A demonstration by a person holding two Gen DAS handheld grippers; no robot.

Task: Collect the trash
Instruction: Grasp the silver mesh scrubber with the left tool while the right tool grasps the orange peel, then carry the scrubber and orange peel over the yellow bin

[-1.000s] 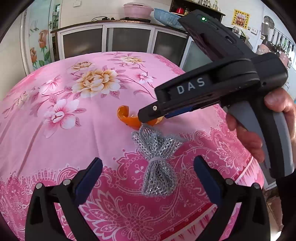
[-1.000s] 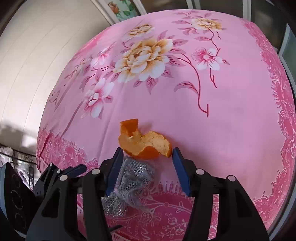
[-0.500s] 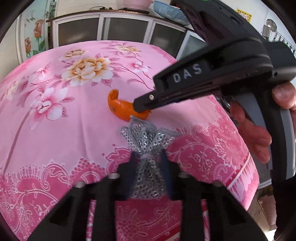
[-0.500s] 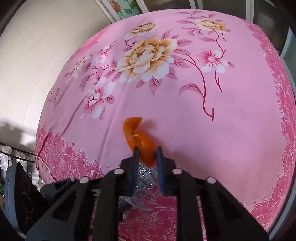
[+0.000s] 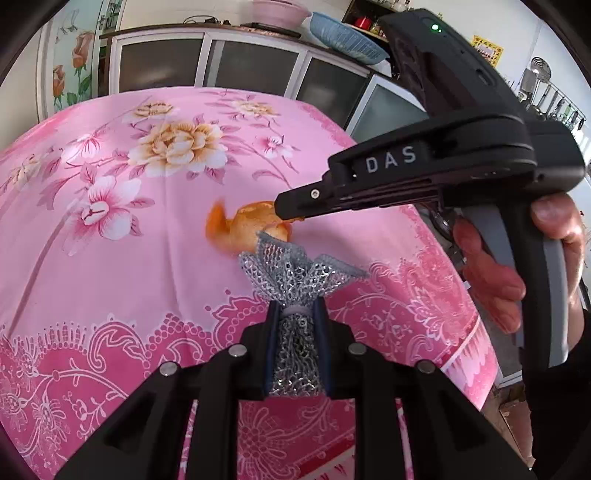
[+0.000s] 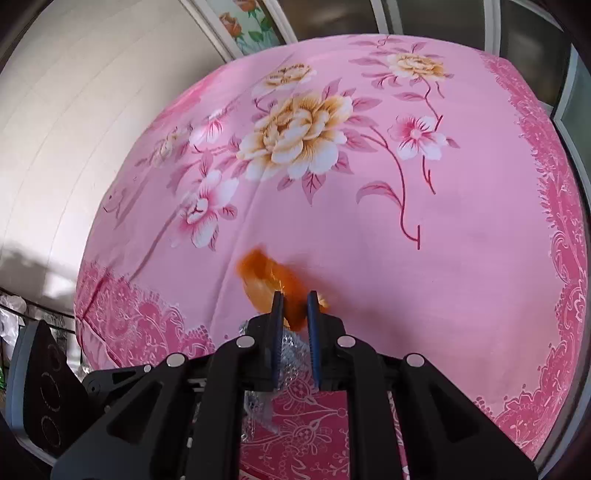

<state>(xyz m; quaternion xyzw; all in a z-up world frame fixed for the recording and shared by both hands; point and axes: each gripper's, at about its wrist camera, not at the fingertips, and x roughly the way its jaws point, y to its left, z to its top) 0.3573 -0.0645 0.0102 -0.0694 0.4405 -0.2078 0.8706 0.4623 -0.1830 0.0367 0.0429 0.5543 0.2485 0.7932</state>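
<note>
A silver mesh bow (image 5: 299, 273) lies near the front edge of the pink flowered tablecloth (image 5: 110, 277). My left gripper (image 5: 295, 310) is closing on the bow, its pads pressing the bow's lower half just below the tied middle. Just beyond lies a curled orange peel (image 5: 240, 229), blurred. My right gripper (image 5: 291, 210) comes in from the right and is shut on the peel's right end. In the right wrist view the right gripper (image 6: 293, 299) pinches the orange peel (image 6: 262, 277) just above the cloth (image 6: 443, 221). A bit of the mesh bow (image 6: 290, 347) shows under its fingers.
A person's hand (image 5: 491, 273) holds the right gripper's handle. Grey-doored cabinets (image 5: 221, 70) stand behind the table, with a blue basin (image 5: 343, 37) and a pink basin (image 5: 280, 11) on top. A pale wall (image 6: 74, 129) runs along the table's left side.
Both grippers have shut, the left on the mesh bow, the right on the orange peel. The peel has shifted and tilted, and its left end now shows blurred.
</note>
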